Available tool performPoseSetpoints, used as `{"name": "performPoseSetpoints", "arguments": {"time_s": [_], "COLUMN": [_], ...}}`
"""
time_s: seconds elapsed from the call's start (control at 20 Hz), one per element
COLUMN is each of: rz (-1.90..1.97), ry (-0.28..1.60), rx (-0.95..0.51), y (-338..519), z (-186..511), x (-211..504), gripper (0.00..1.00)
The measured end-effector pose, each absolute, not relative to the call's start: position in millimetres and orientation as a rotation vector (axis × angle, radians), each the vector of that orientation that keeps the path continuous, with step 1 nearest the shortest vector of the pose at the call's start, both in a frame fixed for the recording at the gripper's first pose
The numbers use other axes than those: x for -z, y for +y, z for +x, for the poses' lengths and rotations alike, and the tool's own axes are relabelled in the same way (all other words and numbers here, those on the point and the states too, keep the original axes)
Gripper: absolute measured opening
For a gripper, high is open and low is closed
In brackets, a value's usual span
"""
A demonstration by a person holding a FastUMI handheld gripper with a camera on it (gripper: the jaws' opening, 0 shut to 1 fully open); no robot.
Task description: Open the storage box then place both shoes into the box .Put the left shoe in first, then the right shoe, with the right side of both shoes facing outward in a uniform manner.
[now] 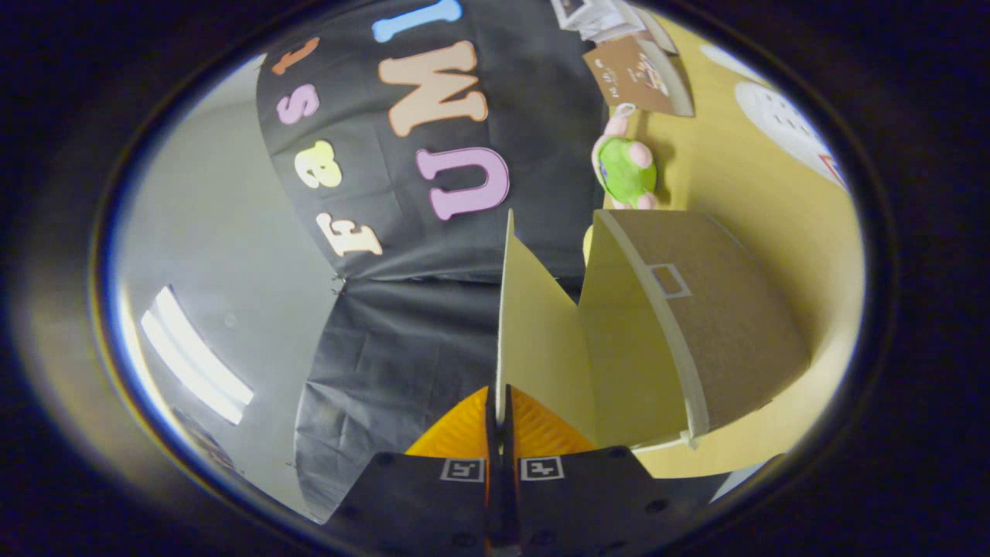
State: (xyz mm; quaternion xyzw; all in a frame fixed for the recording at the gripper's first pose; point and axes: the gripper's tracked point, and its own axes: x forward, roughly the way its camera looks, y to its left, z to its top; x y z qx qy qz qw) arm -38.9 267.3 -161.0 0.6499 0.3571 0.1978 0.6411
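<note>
The view is rolled sideways. My gripper (pixel 501 422) is shut on the thin edge of the storage box's lid (pixel 534 325), a pale cream flap that rises straight ahead from between the fingers. The flap is swung away from the brown cardboard box (pixel 727 325), which lies just to the right of the fingers on the yellow table (pixel 766 193). The box's cream inner wall (pixel 626 356) shows in the gap behind the flap. A small white-outlined square marks the box's brown face.
A green and pink plush toy (pixel 625 170) sits on the table beyond the box. Farther off lie a brown card (pixel 634 77), a white stack of paper (pixel 599 15) and a white round object (pixel 781 124). The black cloth wall stands behind.
</note>
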Motion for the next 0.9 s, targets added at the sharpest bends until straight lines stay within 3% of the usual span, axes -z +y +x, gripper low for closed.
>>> {"name": "performPoseSetpoints", "arguments": {"time_s": [0.35, 0.9], "rz": [1.136, 0.792], "ry": [0.825, 0.833], "rx": [-0.574, -0.783], "y": [335.6, 472.3], "z": [-29.3, -44.9], "x": [111.2, 98.7], "gripper": [0.03, 0.15]}}
